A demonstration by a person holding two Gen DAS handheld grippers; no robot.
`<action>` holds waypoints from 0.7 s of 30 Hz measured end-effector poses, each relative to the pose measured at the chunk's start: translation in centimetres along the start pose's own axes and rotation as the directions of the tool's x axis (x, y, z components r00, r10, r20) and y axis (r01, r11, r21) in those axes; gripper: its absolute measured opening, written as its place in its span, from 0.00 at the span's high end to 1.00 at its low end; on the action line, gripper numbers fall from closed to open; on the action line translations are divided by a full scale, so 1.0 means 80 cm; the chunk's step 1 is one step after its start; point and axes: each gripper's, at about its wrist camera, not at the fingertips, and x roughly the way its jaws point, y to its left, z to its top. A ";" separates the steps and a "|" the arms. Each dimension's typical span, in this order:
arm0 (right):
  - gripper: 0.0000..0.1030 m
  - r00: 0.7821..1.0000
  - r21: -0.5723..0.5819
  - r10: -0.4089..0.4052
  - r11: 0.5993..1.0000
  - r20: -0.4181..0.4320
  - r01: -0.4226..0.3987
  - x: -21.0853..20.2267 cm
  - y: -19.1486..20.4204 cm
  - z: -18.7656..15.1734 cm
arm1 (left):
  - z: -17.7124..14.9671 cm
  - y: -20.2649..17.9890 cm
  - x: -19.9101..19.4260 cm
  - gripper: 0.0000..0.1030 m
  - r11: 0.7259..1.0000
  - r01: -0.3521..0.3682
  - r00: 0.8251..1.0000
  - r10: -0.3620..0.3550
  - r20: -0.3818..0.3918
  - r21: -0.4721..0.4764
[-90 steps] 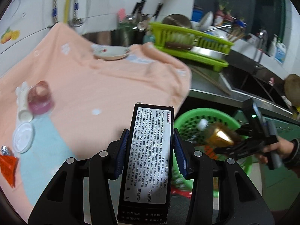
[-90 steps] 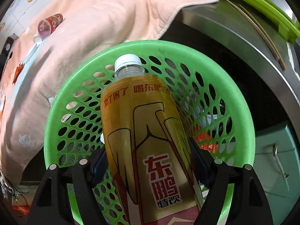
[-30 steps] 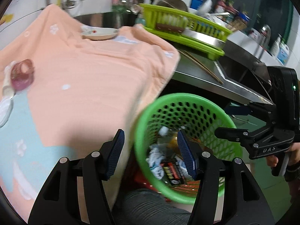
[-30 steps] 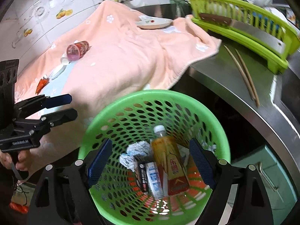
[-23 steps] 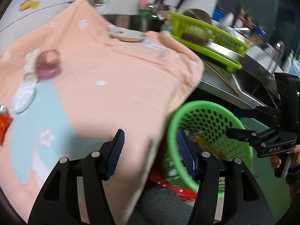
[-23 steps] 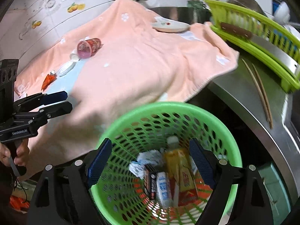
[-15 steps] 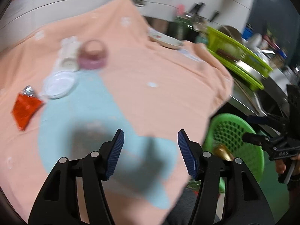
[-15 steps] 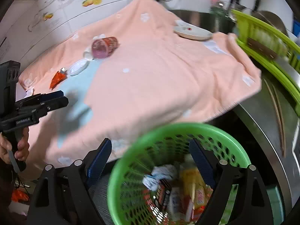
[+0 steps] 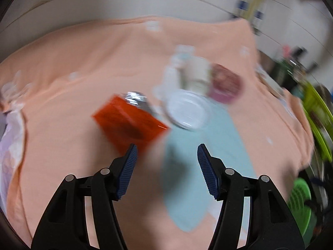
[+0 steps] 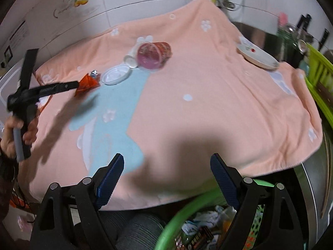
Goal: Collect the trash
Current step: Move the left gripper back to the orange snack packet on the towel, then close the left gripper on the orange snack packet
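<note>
An orange-red wrapper (image 9: 129, 123) with a silver end lies on the peach towel (image 9: 62, 79), just ahead of my open, empty left gripper (image 9: 166, 156); the wrapper (image 10: 86, 82) also shows in the right wrist view at the left gripper's tips (image 10: 72, 85). Beside it lie a white lid (image 9: 186, 112) (image 10: 115, 75) and a tipped pink cup (image 9: 224, 83) (image 10: 153, 55). My right gripper (image 10: 166, 175) is open and empty above the towel's near edge. The green trash basket (image 10: 187, 210) with several pieces of trash sits below it.
A plate (image 10: 257, 57) rests at the towel's far right. A green dish rack (image 10: 320, 73) stands on the steel counter (image 10: 314, 179) to the right. The tiled wall (image 10: 124, 4) runs behind. The basket shows small in the left wrist view (image 9: 299, 200).
My left gripper has swung left from the basket across the towel and now faces the orange wrapper close up. My right gripper has lifted and turned toward the towel; the basket slid low in view.
</note>
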 end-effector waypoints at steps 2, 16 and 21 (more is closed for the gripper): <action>0.20 1.000 -0.016 0.008 1.000 -0.001 -0.008 0.006 0.007 0.006 | 0.019 0.024 0.011 0.34 0.997 -0.024 1.000 0.023 -0.006 -0.071; 0.20 0.998 -0.058 0.050 0.997 -0.039 -0.052 0.043 0.024 0.021 | 0.073 0.063 0.088 0.18 0.955 -0.175 0.984 0.158 -0.086 -0.240; 0.20 0.997 -0.064 0.058 0.996 -0.055 -0.062 0.057 0.024 0.026 | 0.075 0.079 0.110 0.16 0.926 -0.213 0.975 0.180 -0.132 -0.310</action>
